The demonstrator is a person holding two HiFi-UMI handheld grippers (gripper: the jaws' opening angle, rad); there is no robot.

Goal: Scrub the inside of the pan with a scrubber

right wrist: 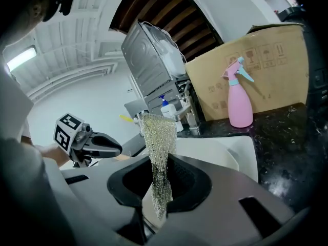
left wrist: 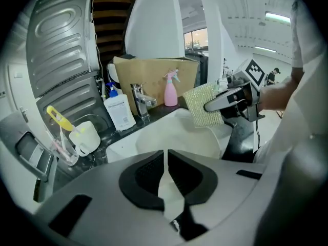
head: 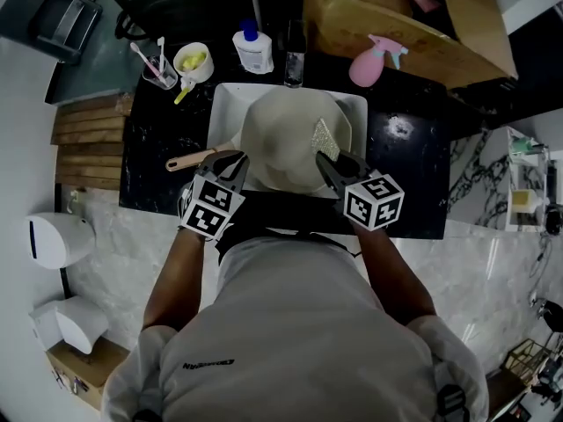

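Two grippers reach over one white sink (head: 222,104). The right gripper (head: 324,160) has its jaws clamped on one mesh scrubber (head: 325,136). The scrubber stands up past its tips, above the single pale pan (head: 281,139) lying in the sink straight ahead of both tools. The left gripper (head: 236,161) has its jaws closed together with nothing gripped. The pan's wooden handle (head: 186,160) sticks out to its left, just beside its tips; whether they touch cannot be told.

Beyond the pan, ahead of the jaws, stand one tap (head: 294,60), one white bottle (head: 254,51) with a blue cap, one pink spray bottle (head: 368,67), one cup (head: 193,61) and one cardboard box (right wrist: 266,76). The box bears printed handling pictograms. The white bottle's label carries print too small to read. Each gripper's cube shows black-and-white square markers.
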